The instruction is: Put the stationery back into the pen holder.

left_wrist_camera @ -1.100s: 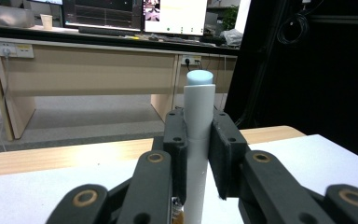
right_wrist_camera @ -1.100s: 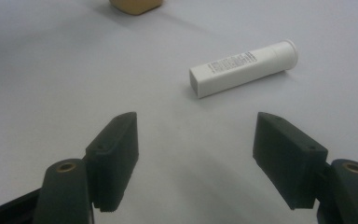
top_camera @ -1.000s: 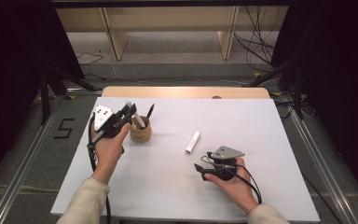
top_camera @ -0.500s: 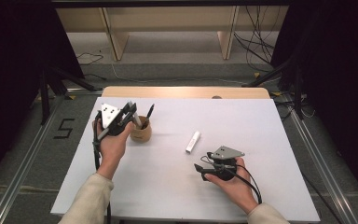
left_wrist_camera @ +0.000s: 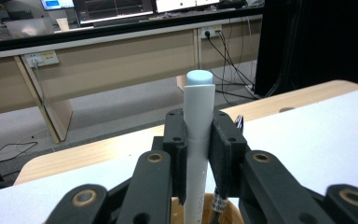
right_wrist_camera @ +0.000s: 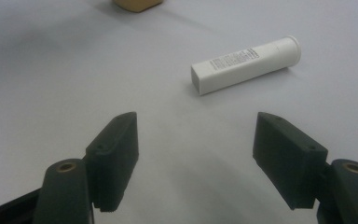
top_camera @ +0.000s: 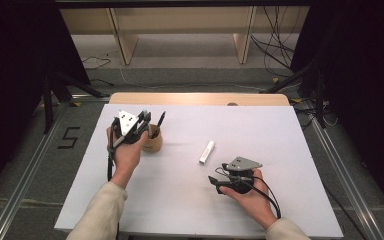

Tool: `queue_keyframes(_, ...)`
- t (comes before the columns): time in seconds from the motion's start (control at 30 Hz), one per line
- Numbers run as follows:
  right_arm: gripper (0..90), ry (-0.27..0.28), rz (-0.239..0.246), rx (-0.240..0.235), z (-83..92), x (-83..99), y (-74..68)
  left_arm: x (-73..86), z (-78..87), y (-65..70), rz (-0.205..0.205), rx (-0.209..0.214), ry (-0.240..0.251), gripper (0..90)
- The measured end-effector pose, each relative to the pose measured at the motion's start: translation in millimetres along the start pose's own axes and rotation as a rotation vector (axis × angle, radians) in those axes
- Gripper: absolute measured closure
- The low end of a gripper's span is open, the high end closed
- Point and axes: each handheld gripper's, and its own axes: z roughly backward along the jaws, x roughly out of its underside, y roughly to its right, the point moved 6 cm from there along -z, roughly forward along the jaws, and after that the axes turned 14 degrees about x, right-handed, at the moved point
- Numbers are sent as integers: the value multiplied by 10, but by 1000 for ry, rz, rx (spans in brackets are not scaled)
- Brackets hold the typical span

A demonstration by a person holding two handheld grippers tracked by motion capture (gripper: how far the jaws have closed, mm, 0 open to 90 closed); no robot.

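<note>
My left gripper [left_wrist_camera: 198, 135] is shut on an upright white tube with a pale blue top [left_wrist_camera: 198, 107]. Its lower end reaches down into a round wooden cup [left_wrist_camera: 213, 206]. In the high view the left gripper [top_camera: 144, 125] hovers just over that cup [top_camera: 152, 143] at the table's left, and a black pen [top_camera: 159, 121] leans out of the cup. A second white tube [top_camera: 207, 151] lies flat near the table's middle. My right gripper [top_camera: 215, 182] rests low on the table, open and pointing at that tube [right_wrist_camera: 247, 64], with bare table between its jaws [right_wrist_camera: 205, 154].
The white tabletop [top_camera: 260, 125] lies on a wooden table whose far edge [top_camera: 200, 98] shows beyond it. Shelving legs and cables are on the floor behind. The cup's bottom edge [right_wrist_camera: 133, 3] shows at the top of the right gripper view.
My left hand has moved right and down with the white tube, from beside the cup to over it. The right hand and the lying tube have kept still.
</note>
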Motion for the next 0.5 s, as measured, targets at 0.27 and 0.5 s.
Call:
queue_keyframes(0.27,315,-1,1,-1,-1,4,1,140,-75,-31,-6,7,-52,773)
queue_keyframes(0.5,315,-3,0,-2,-1,7,-6,219,-136,-51,-5,8,-83,770)
